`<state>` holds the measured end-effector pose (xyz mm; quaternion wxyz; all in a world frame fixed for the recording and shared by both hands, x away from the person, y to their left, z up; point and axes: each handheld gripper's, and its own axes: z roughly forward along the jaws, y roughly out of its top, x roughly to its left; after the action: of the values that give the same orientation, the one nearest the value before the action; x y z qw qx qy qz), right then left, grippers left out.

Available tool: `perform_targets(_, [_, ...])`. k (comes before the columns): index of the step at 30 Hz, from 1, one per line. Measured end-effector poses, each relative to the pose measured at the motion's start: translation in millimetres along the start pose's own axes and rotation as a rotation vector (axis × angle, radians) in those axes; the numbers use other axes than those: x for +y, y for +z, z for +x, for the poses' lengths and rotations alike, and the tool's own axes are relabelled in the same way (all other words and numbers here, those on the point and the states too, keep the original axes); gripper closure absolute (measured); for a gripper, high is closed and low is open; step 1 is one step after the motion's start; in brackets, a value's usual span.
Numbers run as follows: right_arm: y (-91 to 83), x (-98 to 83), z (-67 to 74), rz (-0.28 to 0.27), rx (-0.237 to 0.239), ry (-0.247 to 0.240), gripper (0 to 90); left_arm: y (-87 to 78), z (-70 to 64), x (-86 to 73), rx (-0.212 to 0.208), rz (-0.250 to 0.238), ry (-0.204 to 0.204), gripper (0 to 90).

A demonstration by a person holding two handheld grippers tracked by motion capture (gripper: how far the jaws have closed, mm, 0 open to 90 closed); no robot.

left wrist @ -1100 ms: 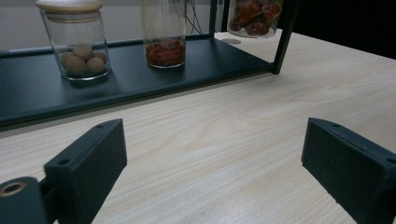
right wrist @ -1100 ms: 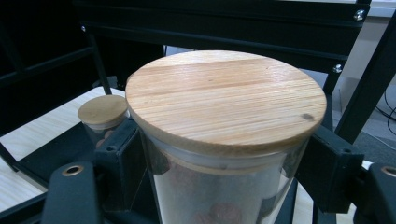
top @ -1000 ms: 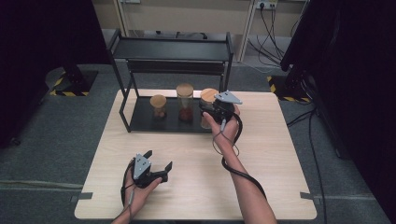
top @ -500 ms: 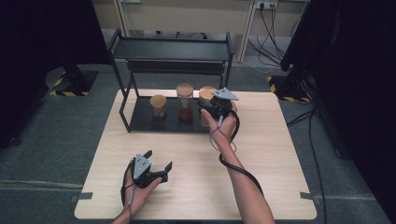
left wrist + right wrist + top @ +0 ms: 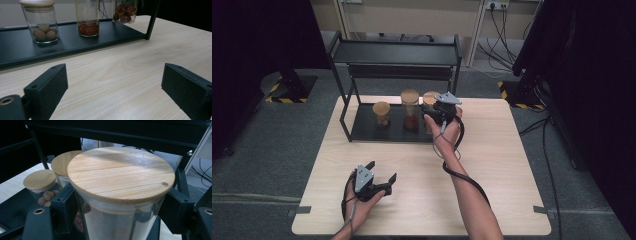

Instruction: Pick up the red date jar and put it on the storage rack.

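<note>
Right gripper [image 5: 435, 111] is at the right end of the black rack's lower shelf [image 5: 367, 131], jaws clamped on the glass jar with the wooden lid [image 5: 120, 173]. In the right gripper view the two black pads sit against the glass on either side, just under the lid rim, and the jar stands upright between them. That jar holds dark reddish round pieces, seen through the glass in the left gripper view. It is the rightmost of three jars on the shelf; whether its base is touching the shelf can't be told. The middle jar [image 5: 410, 110] is taller, with red contents at the bottom, and sits just beside the gripped one. The left jar [image 5: 381, 114] is short, with brown balls inside, and stands a bit apart from the middle one. All three lids are on. Left gripper [image 5: 382, 179] is near the front-left of the wooden table [image 5: 507, 165], well apart from the rack, in the person's left hand [image 5: 362, 202] low over the tabletop. Its jaws are spread wide with nothing between them, bare wood showing in the gap, and point toward the rack.
</note>
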<state>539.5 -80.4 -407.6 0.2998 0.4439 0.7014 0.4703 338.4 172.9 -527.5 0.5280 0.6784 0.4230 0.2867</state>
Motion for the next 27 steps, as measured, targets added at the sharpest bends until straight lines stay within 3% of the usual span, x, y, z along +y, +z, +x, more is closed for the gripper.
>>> perform_targets(27, [23.8, -9.2, -7.5, 0.037, -0.076, 0.057, 25.4, 0.0, 0.1, 0.1, -0.001, 0.002, 0.000, 6.2])
